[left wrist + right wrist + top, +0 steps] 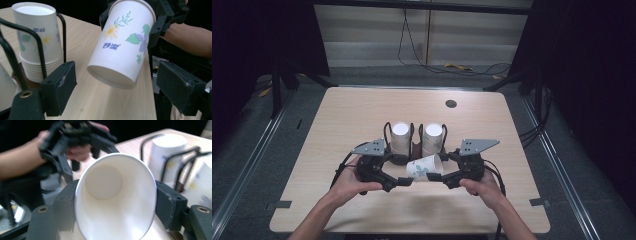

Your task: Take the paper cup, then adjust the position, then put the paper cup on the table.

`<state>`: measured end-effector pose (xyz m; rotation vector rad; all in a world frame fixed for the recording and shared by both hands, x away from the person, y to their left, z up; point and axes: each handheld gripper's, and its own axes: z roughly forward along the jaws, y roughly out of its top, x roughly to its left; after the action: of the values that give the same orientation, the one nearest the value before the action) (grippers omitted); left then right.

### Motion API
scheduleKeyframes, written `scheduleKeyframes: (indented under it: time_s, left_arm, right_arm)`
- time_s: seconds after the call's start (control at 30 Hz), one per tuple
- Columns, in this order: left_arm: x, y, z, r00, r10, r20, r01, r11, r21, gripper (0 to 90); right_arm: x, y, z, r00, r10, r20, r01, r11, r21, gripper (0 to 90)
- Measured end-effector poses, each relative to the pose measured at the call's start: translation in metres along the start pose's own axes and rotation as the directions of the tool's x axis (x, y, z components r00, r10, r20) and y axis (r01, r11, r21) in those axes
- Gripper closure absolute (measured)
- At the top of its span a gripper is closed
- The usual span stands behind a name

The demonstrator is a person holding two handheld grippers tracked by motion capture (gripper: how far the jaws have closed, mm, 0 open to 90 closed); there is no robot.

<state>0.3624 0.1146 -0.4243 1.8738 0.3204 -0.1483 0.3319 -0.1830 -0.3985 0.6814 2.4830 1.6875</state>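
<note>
I logged the right gripper [443, 178] clamped on a single paper cup [424, 168], jaws pressing the cup's wall near its mouth on both sides. In the right gripper view the cup's open mouth [115, 197] faced the camera and its rim looked slightly squeezed out of round, though the blur there made me unsure. The cup lay roughly on its side above the table [362, 110], base pointing toward the left gripper [401, 183]. In the left gripper view that gripper's jaws stood wide apart, one either side of the cup's base [122, 47] and apart from it, holding nothing. Behind both grippers I noted two stacks of upturned cups in a black wire holder [387, 131]: the left stack [400, 137] and the right stack [432, 139], standing side by side near the table's middle.
</note>
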Motion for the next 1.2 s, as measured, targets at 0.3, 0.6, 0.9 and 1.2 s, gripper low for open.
scheduleKeyframes:
  time_s: [0.3,0.6,0.9,1.2]
  left_arm:
    - [0.004,-0.006,-0.006,0.9969,0.013,-0.078,-0.008,0.9978,0.066,18.7]
    - [0.013,-0.018,-0.014,0.98,-0.088,-0.179,0.103,0.9919,0.075,18.7]
    - [0.014,-0.023,-0.022,0.9727,-0.091,-0.214,0.106,0.9924,0.062,18.7]
    - [0.013,-0.031,-0.022,0.977,-0.065,-0.203,0.084,0.9927,0.086,18.0]
  right_arm:
    - [-0.007,-0.002,-0.002,0.9927,0.031,0.117,-0.039,0.997,0.069,29.2]
    - [-0.014,-0.005,-0.015,0.9712,0.048,0.233,-0.086,0.984,0.155,29.5]
    - [-0.031,-0.003,-0.03,0.9427,0.083,0.323,-0.153,0.968,0.199,30.0]
    - [-0.044,-0.008,-0.041,0.9048,0.129,0.406,-0.247,0.935,0.253,29.9]
